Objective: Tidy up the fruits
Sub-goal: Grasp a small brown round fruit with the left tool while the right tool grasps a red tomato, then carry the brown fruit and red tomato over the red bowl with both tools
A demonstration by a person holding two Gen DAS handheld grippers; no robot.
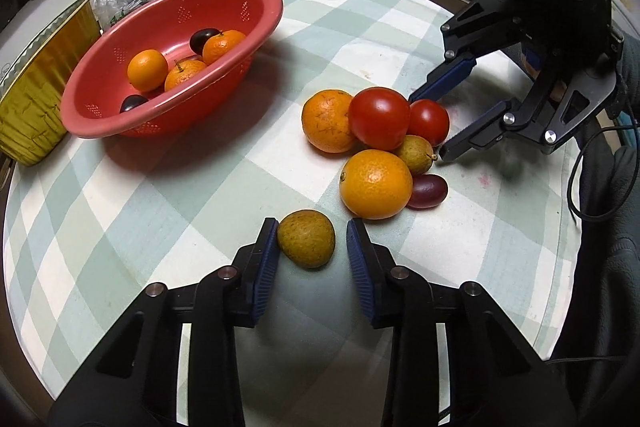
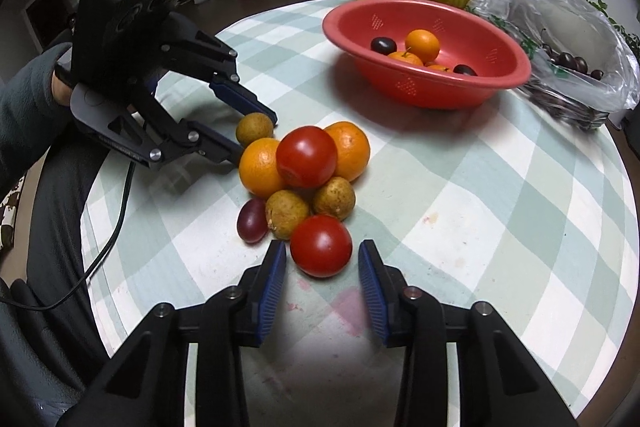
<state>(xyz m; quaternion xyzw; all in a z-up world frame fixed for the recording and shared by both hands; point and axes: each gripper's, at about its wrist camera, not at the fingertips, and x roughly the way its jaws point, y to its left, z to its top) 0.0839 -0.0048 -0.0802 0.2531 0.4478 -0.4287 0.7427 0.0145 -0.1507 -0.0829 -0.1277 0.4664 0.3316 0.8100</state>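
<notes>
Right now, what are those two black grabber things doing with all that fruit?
A person is sorting fruit on the table with a grabber in each hand. The left gripper is open around a small green-brown fruit, its fingers not yet squeezing. The right gripper is open around a tomato at the edge of the pile. Some oranges and dark plums already sit in the red bowl.
</notes>
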